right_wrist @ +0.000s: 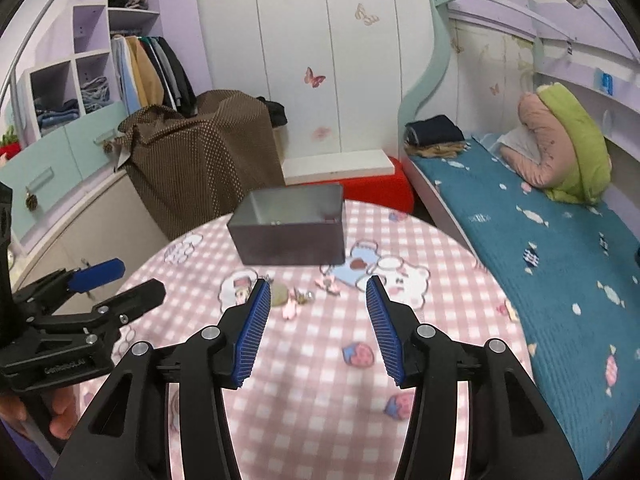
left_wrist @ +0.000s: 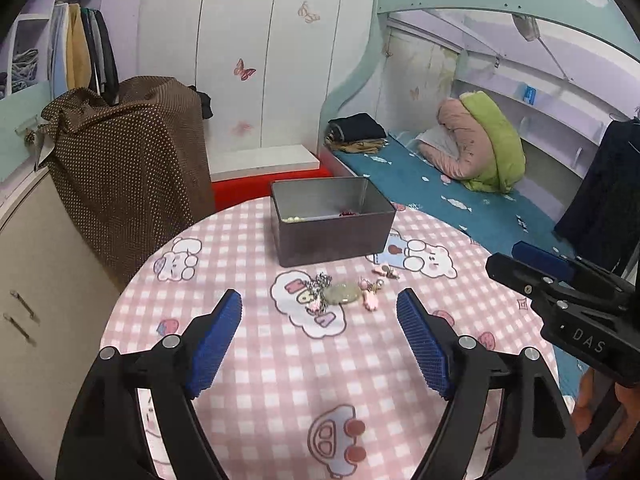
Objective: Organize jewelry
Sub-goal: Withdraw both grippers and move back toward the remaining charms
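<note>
Hovering both grippers, left (left_wrist: 320, 312) and right (right_wrist: 318, 304), jaws wide and empty, over the trinkets (left_wrist: 340, 292) lying loose on the table (left_wrist: 248, 360) just before the tin (left_wrist: 332, 236). I'd guess that's lining up a grab.
</note>
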### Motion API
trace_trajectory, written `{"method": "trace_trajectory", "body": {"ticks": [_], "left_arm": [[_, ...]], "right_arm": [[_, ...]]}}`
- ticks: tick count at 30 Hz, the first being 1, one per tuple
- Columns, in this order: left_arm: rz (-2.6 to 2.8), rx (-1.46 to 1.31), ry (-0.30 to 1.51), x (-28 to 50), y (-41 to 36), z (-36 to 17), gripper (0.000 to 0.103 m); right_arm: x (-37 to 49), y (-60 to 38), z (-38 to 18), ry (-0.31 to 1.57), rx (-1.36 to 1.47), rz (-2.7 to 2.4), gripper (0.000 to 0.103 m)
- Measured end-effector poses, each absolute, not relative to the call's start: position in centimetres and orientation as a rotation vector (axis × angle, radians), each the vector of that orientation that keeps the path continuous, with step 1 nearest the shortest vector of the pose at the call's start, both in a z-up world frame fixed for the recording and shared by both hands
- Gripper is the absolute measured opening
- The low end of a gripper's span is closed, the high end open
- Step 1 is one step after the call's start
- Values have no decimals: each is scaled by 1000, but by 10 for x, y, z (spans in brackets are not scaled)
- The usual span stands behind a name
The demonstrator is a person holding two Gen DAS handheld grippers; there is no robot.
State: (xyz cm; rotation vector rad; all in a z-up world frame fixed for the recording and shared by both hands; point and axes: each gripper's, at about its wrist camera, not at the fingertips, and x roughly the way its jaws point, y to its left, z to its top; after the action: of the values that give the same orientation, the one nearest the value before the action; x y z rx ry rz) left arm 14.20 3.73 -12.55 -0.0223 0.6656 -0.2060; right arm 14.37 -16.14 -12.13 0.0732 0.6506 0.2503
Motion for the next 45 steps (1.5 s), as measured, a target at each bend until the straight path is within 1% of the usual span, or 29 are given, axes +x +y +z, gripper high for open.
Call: {"method": "trace_trajectory", "body": {"ticks": [16,18,35,36,37,39,41,43,45], "left_arm": [[-189,2,734,148,30,-157,77],[-189,1,744,150,30,-160,76],[-220,4,804,180,5,-182,76],[-217,-3,810,183,4,-183,75],[-217,-5,814,185,2,-184,69],[-217,-12,824,189,-2,-186,63],[-221,-30,833,191,-7,-189,62],[-225,-39,840,193,-14,-191,55],[-221,-36,848,197,-21,-195,53]], "right_arm": [[146,-164,-145,705,69,245,49],[150,-164,-151,723,70,244,49],[186,-172,-187,789,83,242,49],[188,-173,-189,790,83,242,49],[190,-175,-189,791,85,241,49],[193,-179,-191,792,96,240,49],[196,-184,-193,792,105,241,49],[199,-188,-195,794,115,246,49],[201,-191,-197,800,116,252,49]]}}
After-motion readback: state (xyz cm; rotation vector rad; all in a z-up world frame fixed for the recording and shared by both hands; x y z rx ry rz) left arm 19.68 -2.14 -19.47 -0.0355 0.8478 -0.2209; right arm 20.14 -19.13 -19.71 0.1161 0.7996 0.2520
